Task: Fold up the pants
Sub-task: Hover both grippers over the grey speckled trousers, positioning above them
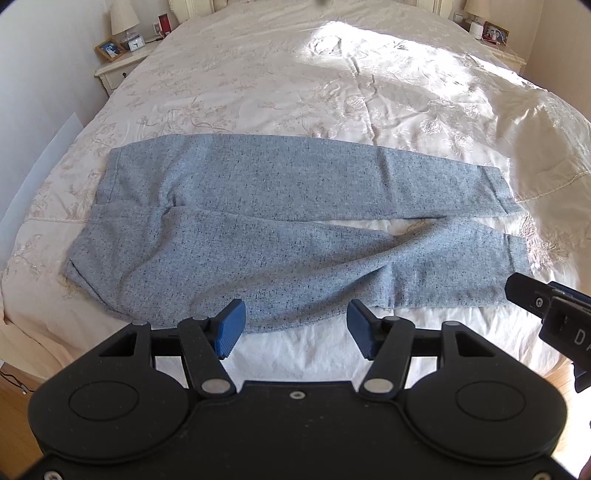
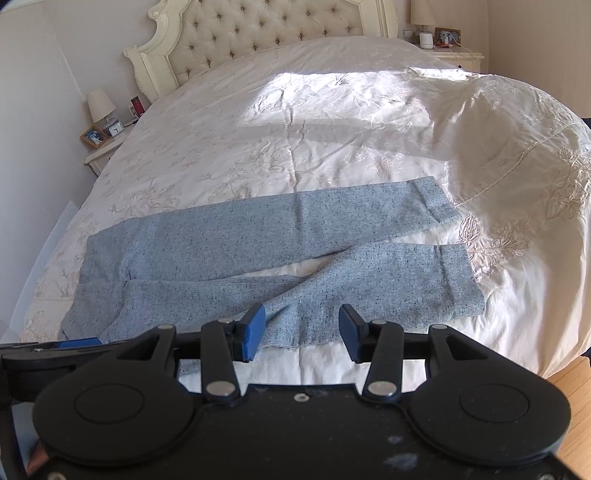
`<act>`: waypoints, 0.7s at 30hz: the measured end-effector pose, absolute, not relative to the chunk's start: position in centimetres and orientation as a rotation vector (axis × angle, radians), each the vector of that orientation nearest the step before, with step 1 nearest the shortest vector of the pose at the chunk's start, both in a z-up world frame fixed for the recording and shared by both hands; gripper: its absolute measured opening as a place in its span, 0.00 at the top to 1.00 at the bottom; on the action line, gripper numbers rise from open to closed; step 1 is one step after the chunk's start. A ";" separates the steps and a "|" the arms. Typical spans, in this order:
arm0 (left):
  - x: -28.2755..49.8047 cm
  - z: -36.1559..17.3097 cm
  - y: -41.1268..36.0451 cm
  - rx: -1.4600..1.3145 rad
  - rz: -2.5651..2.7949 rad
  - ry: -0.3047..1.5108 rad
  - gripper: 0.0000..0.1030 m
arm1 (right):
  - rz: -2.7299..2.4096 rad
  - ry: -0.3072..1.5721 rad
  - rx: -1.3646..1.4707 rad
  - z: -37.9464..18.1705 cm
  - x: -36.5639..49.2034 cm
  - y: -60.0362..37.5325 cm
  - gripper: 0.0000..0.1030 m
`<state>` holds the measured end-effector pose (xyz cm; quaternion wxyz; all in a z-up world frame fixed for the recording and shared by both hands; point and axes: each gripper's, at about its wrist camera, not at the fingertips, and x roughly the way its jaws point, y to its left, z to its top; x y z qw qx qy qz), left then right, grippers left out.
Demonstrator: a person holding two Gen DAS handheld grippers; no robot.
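Observation:
Grey-blue speckled pants [image 1: 258, 206] lie flat across the foot of the bed, waistband to the left, both legs running right and slightly apart. My left gripper [image 1: 295, 328] hovers open at the near edge of the lower leg, nothing between its blue pads. In the right wrist view the same pants [image 2: 229, 251] spread out ahead, and my right gripper [image 2: 302, 330] stands open over the near leg's lower edge, empty. The right gripper's black body [image 1: 554, 317] shows at the right edge of the left wrist view.
The bed has a cream embroidered cover [image 1: 295, 81] with a sunlit patch and a raised fold [image 2: 491, 140] at the right. A tufted headboard [image 2: 266, 29] stands behind. Nightstands with lamps, frames and a clock [image 1: 122, 55] flank it. Wooden floor [image 2: 576, 384] shows at the lower right.

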<state>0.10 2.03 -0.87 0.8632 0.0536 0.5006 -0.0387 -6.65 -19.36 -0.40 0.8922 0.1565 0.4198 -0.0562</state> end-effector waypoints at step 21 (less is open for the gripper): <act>0.3 -0.9 1.8 0.141 -0.075 1.040 0.39 | -0.112 0.878 0.320 -0.6 -6.1 -19.0 0.54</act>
